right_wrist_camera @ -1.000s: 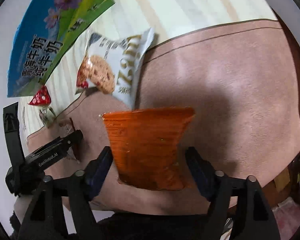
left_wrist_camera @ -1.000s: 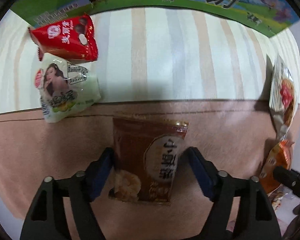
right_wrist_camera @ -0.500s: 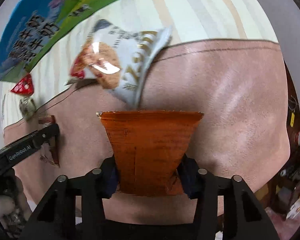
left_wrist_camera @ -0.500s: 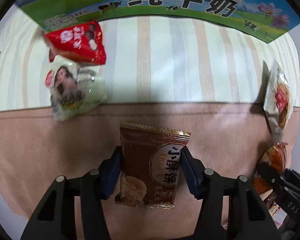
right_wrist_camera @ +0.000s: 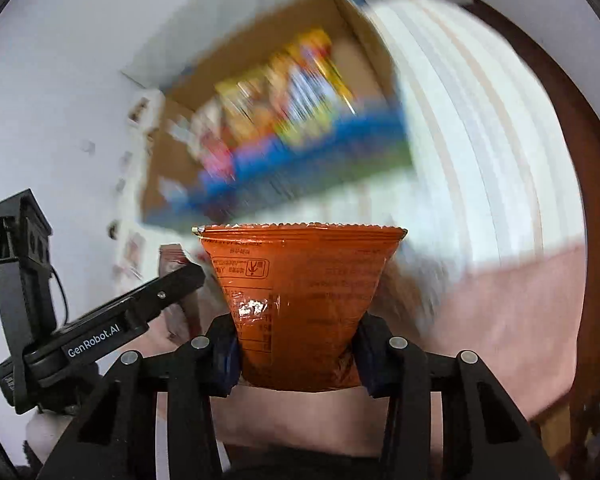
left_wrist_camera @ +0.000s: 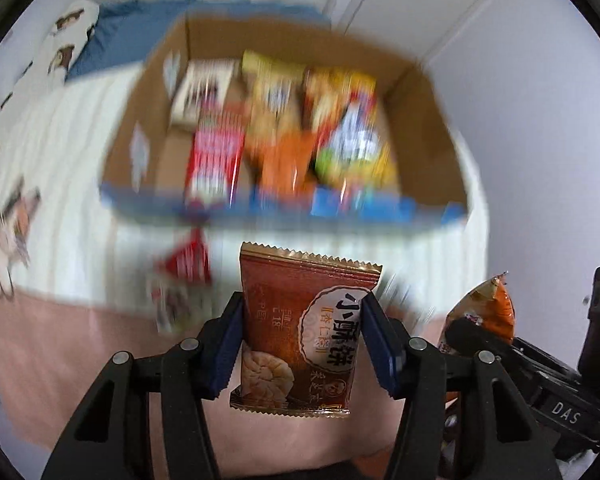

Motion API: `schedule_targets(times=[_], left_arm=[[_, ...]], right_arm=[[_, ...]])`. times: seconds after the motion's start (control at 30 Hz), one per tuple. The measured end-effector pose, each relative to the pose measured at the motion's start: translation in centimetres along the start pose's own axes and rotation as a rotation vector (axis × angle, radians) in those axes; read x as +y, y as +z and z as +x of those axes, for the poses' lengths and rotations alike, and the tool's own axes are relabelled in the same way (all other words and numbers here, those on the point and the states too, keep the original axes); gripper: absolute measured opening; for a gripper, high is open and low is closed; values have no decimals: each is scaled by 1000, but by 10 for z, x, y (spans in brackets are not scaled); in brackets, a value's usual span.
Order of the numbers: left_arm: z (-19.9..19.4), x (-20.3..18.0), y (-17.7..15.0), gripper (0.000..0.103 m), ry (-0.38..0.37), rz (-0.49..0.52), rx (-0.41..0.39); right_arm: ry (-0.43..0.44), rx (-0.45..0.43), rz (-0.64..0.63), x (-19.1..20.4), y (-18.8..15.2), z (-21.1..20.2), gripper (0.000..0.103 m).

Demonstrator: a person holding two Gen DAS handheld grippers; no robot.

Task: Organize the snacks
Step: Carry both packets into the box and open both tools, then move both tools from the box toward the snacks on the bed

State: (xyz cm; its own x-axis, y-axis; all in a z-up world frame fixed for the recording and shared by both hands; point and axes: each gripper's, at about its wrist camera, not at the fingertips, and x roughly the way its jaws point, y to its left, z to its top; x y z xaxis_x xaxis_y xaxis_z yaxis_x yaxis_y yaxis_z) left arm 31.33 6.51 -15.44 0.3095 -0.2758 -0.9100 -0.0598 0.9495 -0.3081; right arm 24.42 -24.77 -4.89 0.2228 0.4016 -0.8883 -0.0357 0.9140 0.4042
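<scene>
My left gripper (left_wrist_camera: 302, 338) is shut on a brown cookie packet (left_wrist_camera: 300, 332) and holds it up in the air, short of an open cardboard box (left_wrist_camera: 424, 92). My right gripper (right_wrist_camera: 296, 346) is shut on an orange snack bag (right_wrist_camera: 300, 300), also lifted; that bag also shows at the right of the left wrist view (left_wrist_camera: 496, 312). The box (right_wrist_camera: 364, 56) holds several colourful snack packs (left_wrist_camera: 284, 128), blurred by motion. A red packet (left_wrist_camera: 186, 258) and a pale packet (left_wrist_camera: 170, 304) lie on the striped cloth before the box.
The box stands on a white striped cloth (left_wrist_camera: 72, 216) beyond a pink surface (left_wrist_camera: 60, 360). The left gripper's body (right_wrist_camera: 112, 320) is at the left of the right wrist view. A white wall (left_wrist_camera: 540, 120) is behind and to the right.
Both grippers have closed on their packets and lifted them off the pink surface. Both views have tilted up, and the open box with snacks has come into view.
</scene>
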Motion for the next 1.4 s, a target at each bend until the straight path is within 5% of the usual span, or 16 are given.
schedule_targets(times=[0.23,0.6,0.67,0.73,0.83,0.93,1.07,1.4], left_arm=[[4,28,79,54,81,-15,-9],[97,80,106,56,255,-47,206],[110,85,103,56,270,-48,250],[117,90,101,62,275,-63,269],[120,93,96,78,258,-68,256],[118,93,92,83,241,-65,243],[106,86,83,83,222,-66,205],[43,49,47,83,229,-1,-38]], right_arm=[[-111,-22,-57,42,102,42,48],[-251,159,-12,15,139,132,48],[-282,203,-8,13,135,147,55],[-308,209,-34,18,134,153,89],[-313,213,-53,26,132,156,93],[-312,212,-56,28,133,158,95],[-306,188,-61,30,133,155,95],[-312,21,-158,61,108,113,95]])
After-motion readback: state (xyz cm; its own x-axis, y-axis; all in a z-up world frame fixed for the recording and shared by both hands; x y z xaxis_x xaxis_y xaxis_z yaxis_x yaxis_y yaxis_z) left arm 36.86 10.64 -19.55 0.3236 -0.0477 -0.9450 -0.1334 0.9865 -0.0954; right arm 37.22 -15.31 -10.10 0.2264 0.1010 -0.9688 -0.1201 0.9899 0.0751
